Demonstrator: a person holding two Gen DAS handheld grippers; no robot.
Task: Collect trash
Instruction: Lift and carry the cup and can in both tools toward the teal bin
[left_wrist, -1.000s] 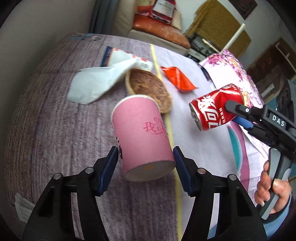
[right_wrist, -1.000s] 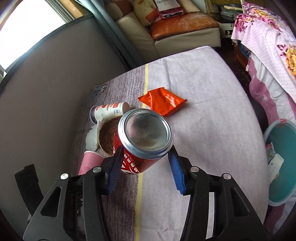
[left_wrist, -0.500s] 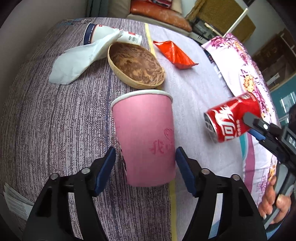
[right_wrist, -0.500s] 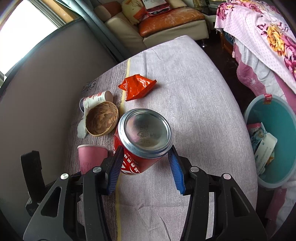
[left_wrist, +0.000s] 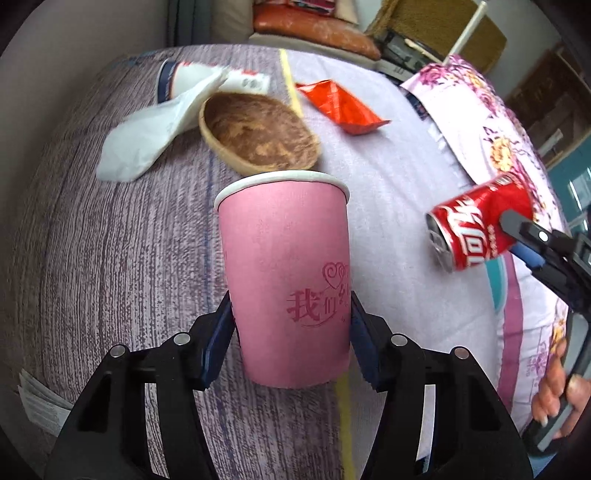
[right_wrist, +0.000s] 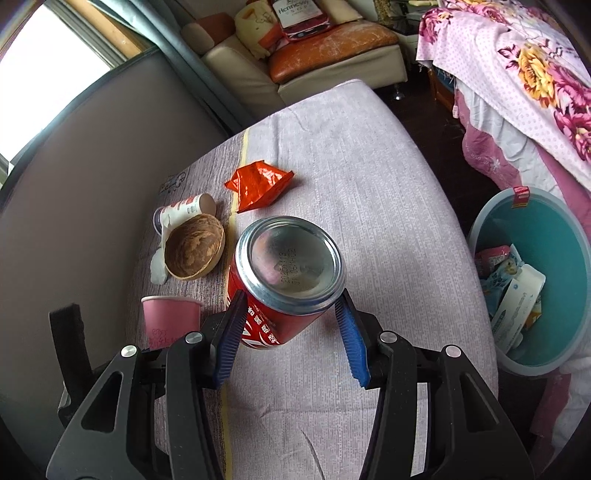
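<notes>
Hennessy bag behind; left gripper clamps pink cup

One pink paper cup; one red soda can; one brown wooden bowl; one crumpled orange foil wrapper; one white cylindrical tube; one white tissue; one teal plastic bin; two black grippers.
</notes>
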